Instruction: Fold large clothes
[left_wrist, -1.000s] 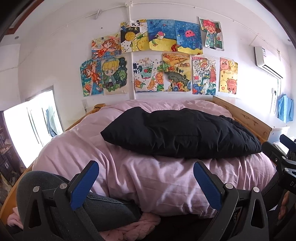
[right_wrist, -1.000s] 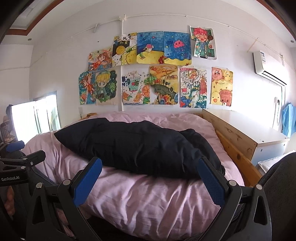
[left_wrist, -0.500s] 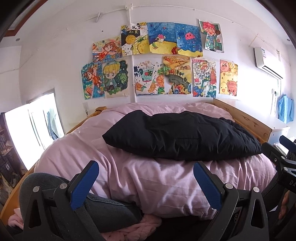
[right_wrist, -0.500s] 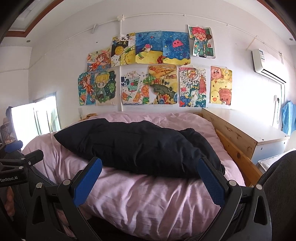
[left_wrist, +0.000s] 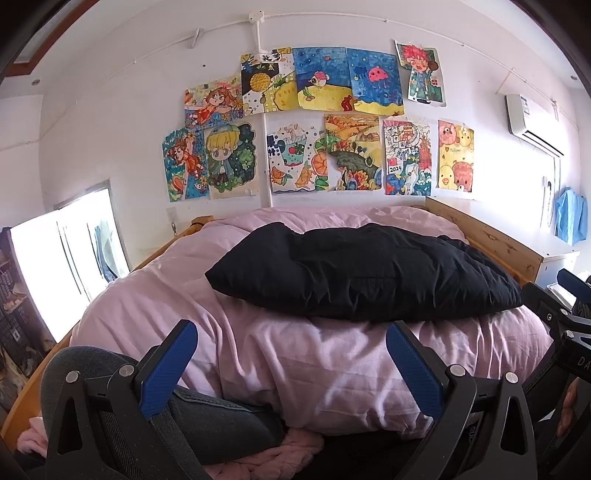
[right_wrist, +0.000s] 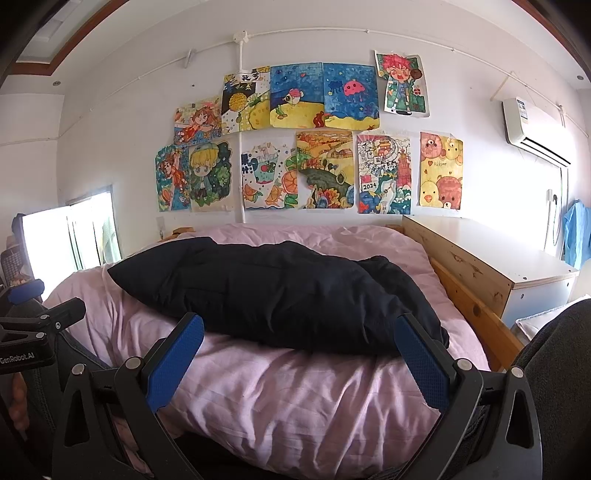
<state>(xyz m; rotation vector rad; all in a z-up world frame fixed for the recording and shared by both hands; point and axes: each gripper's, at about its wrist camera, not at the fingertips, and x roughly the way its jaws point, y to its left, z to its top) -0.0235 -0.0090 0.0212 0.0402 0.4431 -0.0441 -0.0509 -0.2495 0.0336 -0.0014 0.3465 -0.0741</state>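
A large black padded garment (left_wrist: 365, 275) lies in a loose bundle across a pink duvet (left_wrist: 303, 354) on the bed; it also shows in the right wrist view (right_wrist: 280, 291). My left gripper (left_wrist: 291, 365) is open and empty, held short of the bed's near edge, below the garment. My right gripper (right_wrist: 299, 362) is open and empty, just in front of the garment's near edge. The right gripper shows at the right edge of the left wrist view (left_wrist: 557, 317). The left gripper shows at the left edge of the right wrist view (right_wrist: 33, 325).
A wooden bed frame (right_wrist: 476, 314) runs along the right side, with a white cabinet (right_wrist: 517, 269) beside it. A bright window (left_wrist: 62, 266) is at left. Drawings (left_wrist: 314, 122) cover the far wall. A person's grey-trousered knee (left_wrist: 85, 373) sits low left.
Both views have tilted slightly downward, so the bed and garment sit a little lower in frame. Both grippers stay open.
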